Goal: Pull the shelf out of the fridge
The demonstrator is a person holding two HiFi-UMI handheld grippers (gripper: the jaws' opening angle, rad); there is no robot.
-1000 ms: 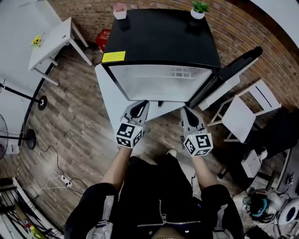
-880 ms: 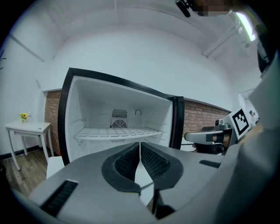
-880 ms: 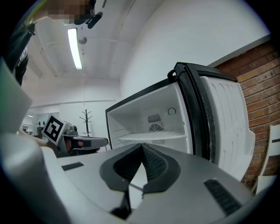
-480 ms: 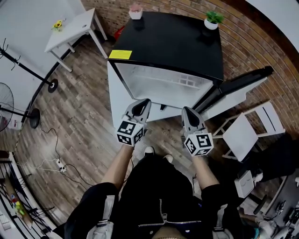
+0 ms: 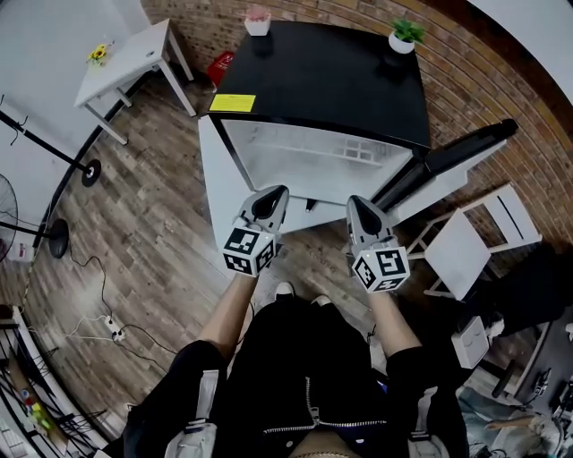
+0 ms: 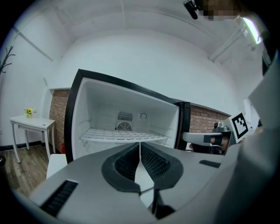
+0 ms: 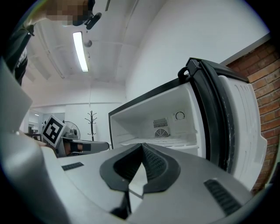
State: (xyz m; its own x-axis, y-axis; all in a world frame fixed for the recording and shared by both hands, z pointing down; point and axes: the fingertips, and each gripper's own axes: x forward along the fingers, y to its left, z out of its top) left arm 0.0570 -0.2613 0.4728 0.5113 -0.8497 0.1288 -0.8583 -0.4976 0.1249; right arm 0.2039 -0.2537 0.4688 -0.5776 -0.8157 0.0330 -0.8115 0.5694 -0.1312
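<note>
Sitting inside the open fridge (image 5: 322,80) is a white shelf (image 6: 124,134) (grid-patterned)

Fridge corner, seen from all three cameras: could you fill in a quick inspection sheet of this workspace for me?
Surface: wooden plank floor; no worktable in use.
Job's things: black-topped fridge, its door swung open; white shelf seated inside, not yet pulled out.
Clutter: pink potted plant, green potted plant and yellow label on the fridge top.
Grippers: left hand-held gripper and right hand-held gripper both shut, empty, short of the shelf.
Cables: power strip with leads lying on the floor.
Surroundings: brick wall, white table, white chair, floor fan.
</note>
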